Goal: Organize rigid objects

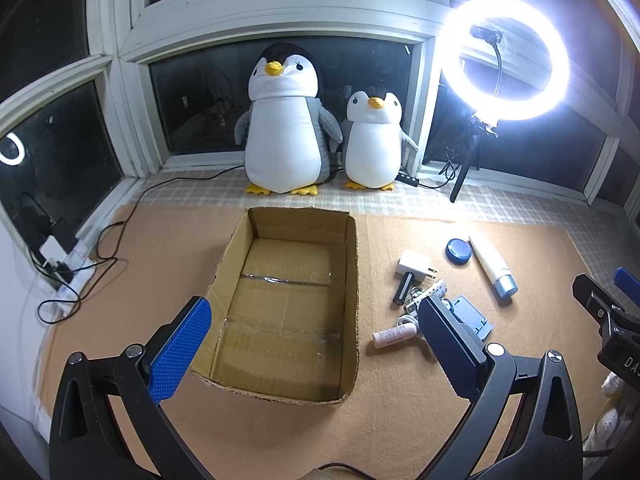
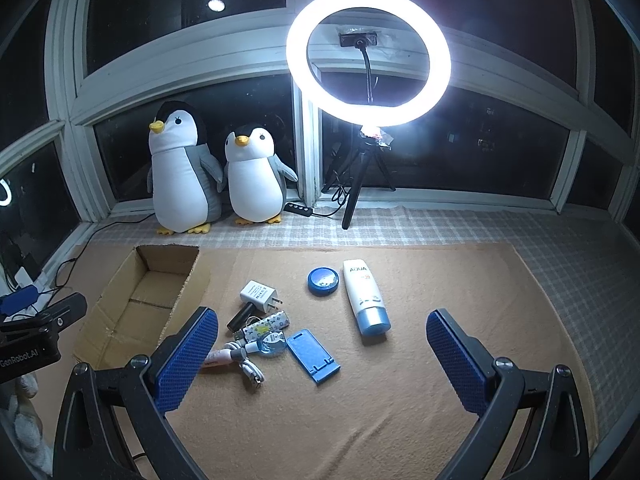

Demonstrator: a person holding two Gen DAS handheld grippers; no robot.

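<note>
Dark window panes (image 2: pixel 500 136) wall the far edge of a tan mat (image 2: pixel 440 360) laid over checked cloth, where two plush penguins (image 1: pixel 286 120) and one ring light (image 2: pixel 368 56) stand. One empty cardboard box (image 1: pixel 352 264) sits open near the mat's left side, with bare mat in front of it and along its left flank. Both grippers hover above the mat with fingers spread wide, holding nothing: the left gripper (image 1: pixel 310 338) over the box, the right gripper (image 2: pixel 322 350) over the clutter. To the box's right lie one white charger (image 2: pixel 259 293), one blue round tin (image 2: pixel 323 279), one sunscreen tube (image 2: pixel 366 296), one blue phone stand (image 2: pixel 313 356), a patterned stick (image 2: pixel 266 323), a black cylinder (image 2: pixel 237 319), a pink tube (image 1: pixel 394 336) and a coiled white cable (image 2: pixel 250 366). Only the right wrist view shows the wide bare mat toward the right edge; only the left wrist view shows the box floor and the power strip (image 1: pixel 66 268) at the left wall.
</note>
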